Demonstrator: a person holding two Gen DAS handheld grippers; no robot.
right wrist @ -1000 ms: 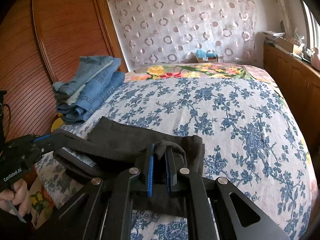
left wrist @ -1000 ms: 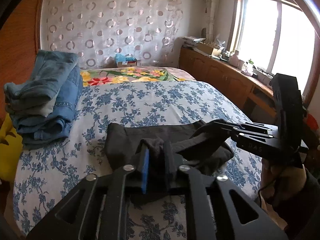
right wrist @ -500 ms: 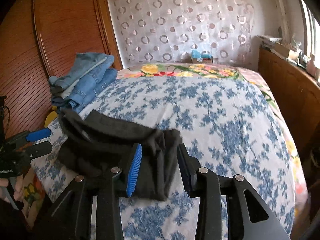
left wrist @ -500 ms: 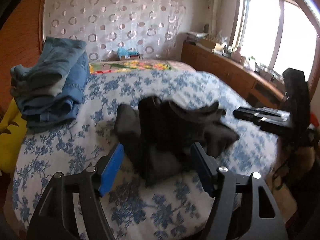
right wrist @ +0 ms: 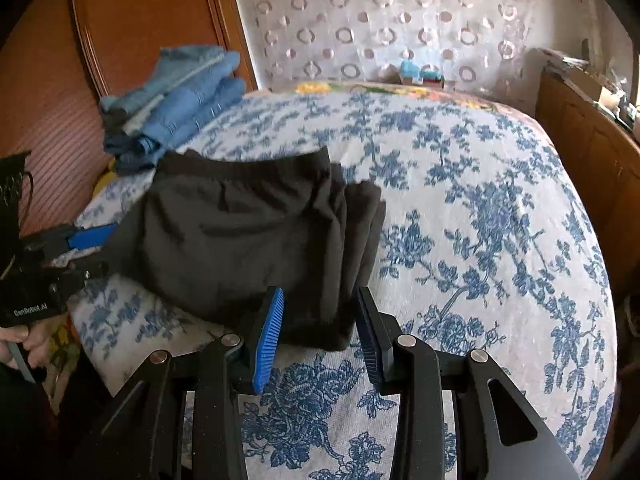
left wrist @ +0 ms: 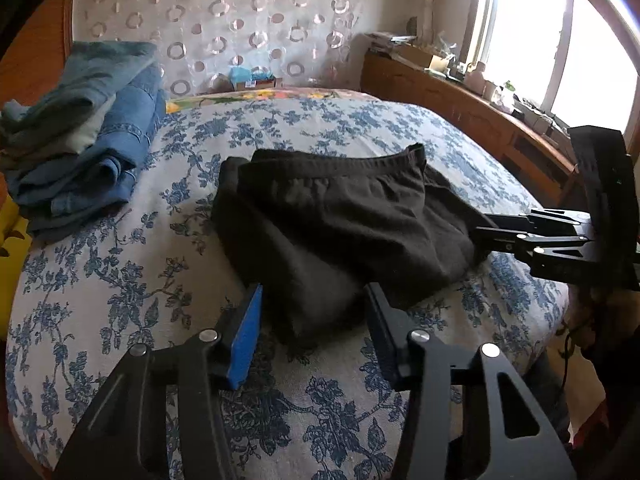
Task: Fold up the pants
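Note:
Black pants (left wrist: 340, 220) lie folded in a thick bundle on the flowered bed cover (left wrist: 120, 280), waistband toward the far side. My left gripper (left wrist: 312, 296) straddles their near corner. Its jaws are closing, and the blue pad (left wrist: 246, 332) stands clear of the cloth. In the right wrist view the pants (right wrist: 240, 232) fill the middle left, and my right gripper (right wrist: 320, 294) is open around their near right edge without squeezing it. Each gripper shows in the other's view: the right gripper (left wrist: 480, 232) at the bundle's right end, the left gripper (right wrist: 111, 248) at its left end.
Folded blue jeans (left wrist: 80, 140) are stacked at the bed's far left, beside a wooden wardrobe (right wrist: 140, 20). Something yellow (left wrist: 12, 248) sits below them. A wooden cabinet (left wrist: 460, 120) runs under the window on the right. A small box (left wrist: 252, 78) stands at the bed head.
Both grippers were shut on the pants a second ago; both have opened and let go. The pants settled onto the bed. The left jaws are narrower than half a second ago.

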